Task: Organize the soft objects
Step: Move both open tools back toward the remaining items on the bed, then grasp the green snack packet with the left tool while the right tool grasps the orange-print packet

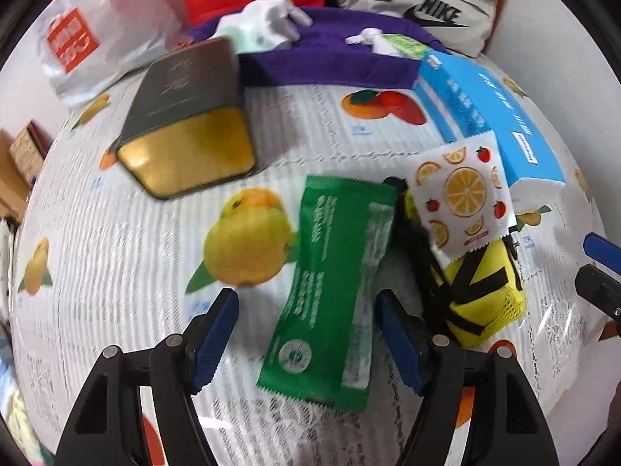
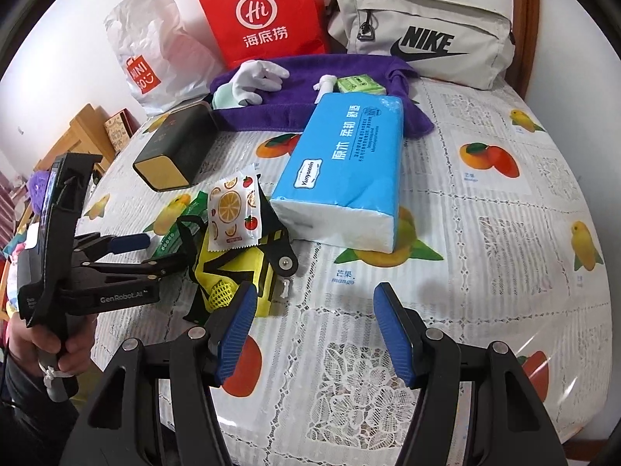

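A green packet [image 1: 330,291] lies flat on the fruit-print tablecloth [image 1: 116,252] between the fingers of my left gripper [image 1: 308,334]. Its jaws stand open, and neither pad touches the packet. Right of the packet, an orange-print sachet [image 1: 462,202] rests on a yellow mesh pouch [image 1: 485,291] with black straps. Behind them lies a blue tissue pack [image 2: 345,167], then a purple towel [image 2: 302,73] with a white glove [image 2: 256,75] on it. My right gripper [image 2: 314,330] hangs open over bare cloth, right of the pouch, holding nothing.
A dark tin with a gold end [image 1: 190,116] lies at the left. A white shopping bag [image 2: 155,66], a red paper bag [image 2: 264,11] and a grey Nike bag [image 2: 423,39] line the back wall. Wooden furniture [image 2: 77,136] stands beyond the table's left edge.
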Motion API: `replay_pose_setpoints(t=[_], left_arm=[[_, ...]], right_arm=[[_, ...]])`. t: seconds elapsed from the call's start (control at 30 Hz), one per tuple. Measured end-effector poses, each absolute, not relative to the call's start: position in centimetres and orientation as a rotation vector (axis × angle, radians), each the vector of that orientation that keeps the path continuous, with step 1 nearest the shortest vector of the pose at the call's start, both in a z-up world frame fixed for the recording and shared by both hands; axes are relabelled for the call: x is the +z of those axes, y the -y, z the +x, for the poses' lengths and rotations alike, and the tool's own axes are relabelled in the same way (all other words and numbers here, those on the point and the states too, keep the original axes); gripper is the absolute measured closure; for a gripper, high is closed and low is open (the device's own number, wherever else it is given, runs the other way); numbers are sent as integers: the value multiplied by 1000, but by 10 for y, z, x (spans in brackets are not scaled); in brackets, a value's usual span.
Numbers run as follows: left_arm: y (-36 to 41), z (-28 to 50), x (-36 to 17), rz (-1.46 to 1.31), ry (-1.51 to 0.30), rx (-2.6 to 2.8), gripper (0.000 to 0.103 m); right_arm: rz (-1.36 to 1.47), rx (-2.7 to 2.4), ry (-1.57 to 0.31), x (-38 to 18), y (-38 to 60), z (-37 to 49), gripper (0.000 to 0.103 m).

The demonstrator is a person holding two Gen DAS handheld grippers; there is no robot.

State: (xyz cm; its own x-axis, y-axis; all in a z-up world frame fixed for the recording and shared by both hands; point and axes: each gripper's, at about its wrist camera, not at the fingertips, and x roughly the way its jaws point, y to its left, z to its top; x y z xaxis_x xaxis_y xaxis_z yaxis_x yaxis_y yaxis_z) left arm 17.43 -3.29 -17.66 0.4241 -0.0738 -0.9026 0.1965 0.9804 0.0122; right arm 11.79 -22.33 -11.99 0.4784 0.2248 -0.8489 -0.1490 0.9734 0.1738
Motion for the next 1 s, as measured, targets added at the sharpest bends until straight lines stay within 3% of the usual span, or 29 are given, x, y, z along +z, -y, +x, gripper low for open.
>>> replay_pose_setpoints(t=[0.1,0.17,0.27,0.4,1.0], left_arm=[[40,179,-178,123,-1099,-203,41],[41,180,-176,109,-1074,-227,66],[33,180,-173,60,-1071,-240,80],[12,179,-171,15,-1080,-197,85],[-29,166,-173,20,-1042,-143,82]], right_arm=[[68,231,-1050,-120,220,117,41],[70,232,-1056,-123,219,117,41],[72,235,-1064,-128,215,117,41],[64,254,-1062,-132,205,119,41],[68,318,-1014,-151,158,163,43]])
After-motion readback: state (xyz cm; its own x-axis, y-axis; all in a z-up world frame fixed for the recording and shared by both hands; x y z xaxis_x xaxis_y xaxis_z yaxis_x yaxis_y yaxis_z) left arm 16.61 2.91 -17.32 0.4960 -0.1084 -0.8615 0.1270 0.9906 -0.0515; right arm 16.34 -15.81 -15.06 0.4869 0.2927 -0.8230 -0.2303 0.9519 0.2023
